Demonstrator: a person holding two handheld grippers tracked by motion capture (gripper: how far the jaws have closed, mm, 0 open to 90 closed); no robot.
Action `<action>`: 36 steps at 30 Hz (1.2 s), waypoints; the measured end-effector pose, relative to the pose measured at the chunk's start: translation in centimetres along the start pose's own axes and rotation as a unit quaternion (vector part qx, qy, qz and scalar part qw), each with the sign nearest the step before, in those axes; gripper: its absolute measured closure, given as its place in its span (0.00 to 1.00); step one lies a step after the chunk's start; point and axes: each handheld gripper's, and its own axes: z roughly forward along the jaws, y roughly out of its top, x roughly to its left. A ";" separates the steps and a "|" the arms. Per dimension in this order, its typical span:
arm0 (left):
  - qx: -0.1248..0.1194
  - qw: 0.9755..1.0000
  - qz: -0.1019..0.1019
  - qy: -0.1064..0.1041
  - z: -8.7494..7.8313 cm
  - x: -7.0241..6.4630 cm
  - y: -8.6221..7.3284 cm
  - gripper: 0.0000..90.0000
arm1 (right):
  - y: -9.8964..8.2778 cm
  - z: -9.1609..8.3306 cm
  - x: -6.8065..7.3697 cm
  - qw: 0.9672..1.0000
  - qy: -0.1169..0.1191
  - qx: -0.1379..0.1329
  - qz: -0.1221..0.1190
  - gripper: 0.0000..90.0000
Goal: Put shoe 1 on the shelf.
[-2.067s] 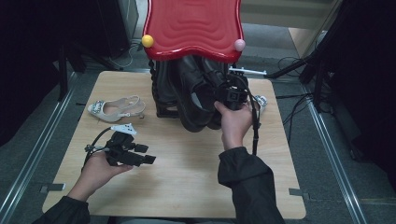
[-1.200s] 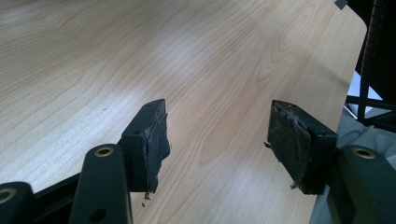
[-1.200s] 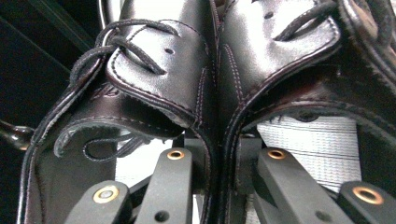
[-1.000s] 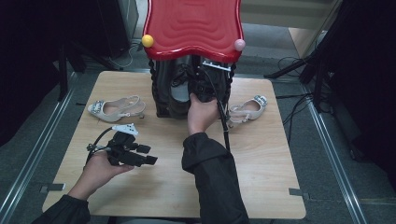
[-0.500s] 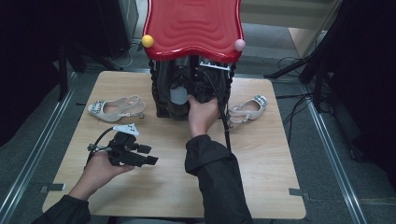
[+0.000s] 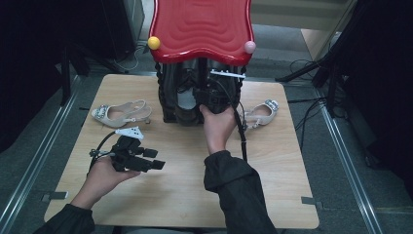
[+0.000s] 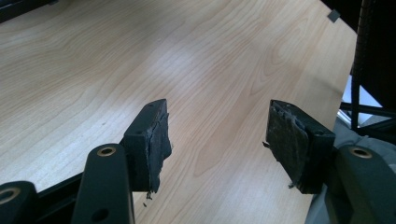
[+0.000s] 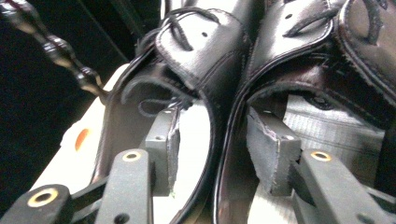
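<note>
Black leather boots (image 8: 219, 70), under the red stool (image 6: 202, 29) on the worktop (image 6: 272, 161), look heavy yet pliable; right claw (image 8: 212, 149), just opening, straddles their adjoining collars ungripped, the likeliest hold.

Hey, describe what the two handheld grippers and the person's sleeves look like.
Both grippers are black with two blocky jaws faced with worn dark pads. The left gripper carries a pale three-cornered plate and a looping black cable; brass-coloured rivets mark its linkage. The right gripper trails a black cable down the table. Both sleeves are dark and long.
</note>
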 end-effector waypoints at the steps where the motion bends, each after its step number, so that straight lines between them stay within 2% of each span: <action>1: 0.002 1.000 0.001 0.001 0.0 0.0 0.0 0.44 | -0.1 -0.2 0.0 1.000 0.006 0.002 -0.003 0.59; 4: 0.004 1.000 0.004 0.001 -0.1 -0.1 0.2 0.45 | -0.4 -0.9 -0.2 1.000 0.016 0.006 -0.014 0.58; 10: -0.004 1.000 0.008 -0.005 -0.7 -0.2 1.0 0.48 | -0.8 -2.5 -1.2 0.998 0.064 0.019 -0.015 0.55; 12: -0.011 1.000 0.007 -0.014 -0.9 -0.2 1.4 0.50 | -0.8 -3.0 -1.4 0.997 0.075 0.025 -0.018 0.55; 15: -0.015 1.000 0.015 -0.010 -1.4 -0.5 2.4 0.53 | -0.9 -3.9 -1.7 0.995 0.085 0.032 -0.041 0.53; 17: -0.022 1.000 0.021 0.000 -1.8 -0.7 3.0 0.57 | -1.2 -4.7 -2.0 0.994 0.094 0.022 -0.054 0.52; 19: -0.033 0.999 0.024 0.001 -2.2 -0.7 3.7 0.62 | -1.4 -5.4 -2.2 0.993 0.103 0.018 -0.063 0.52; 20: -0.036 0.999 0.027 0.001 -2.4 -0.6 4.0 0.66 | -1.5 -5.9 -2.5 0.991 0.111 0.029 -0.066 0.52; 23: -0.033 0.999 0.031 0.002 -2.8 -0.5 5.3 0.70 | -1.8 -6.3 -2.7 0.990 0.115 0.039 -0.076 0.52; 28: -0.035 0.999 0.036 -0.007 -3.5 -0.4 7.3 0.83 | -3.0 -7.2 -3.0 0.984 0.132 0.052 -0.112 0.52; 31: -0.037 0.998 0.042 -0.016 -3.8 -0.5 8.5 0.88 | -3.5 -7.3 -3.1 0.982 0.138 0.055 -0.116 0.53; 33: -0.035 0.998 0.047 -0.011 -4.0 -0.6 9.4 0.94 | -4.0 -7.4 -3.3 0.980 0.147 0.061 -0.116 0.53; 36: -0.034 0.998 0.055 -0.013 -4.4 -0.6 10.7 0.99 | -4.8 -7.3 -3.5 0.980 0.144 0.071 -0.121 0.53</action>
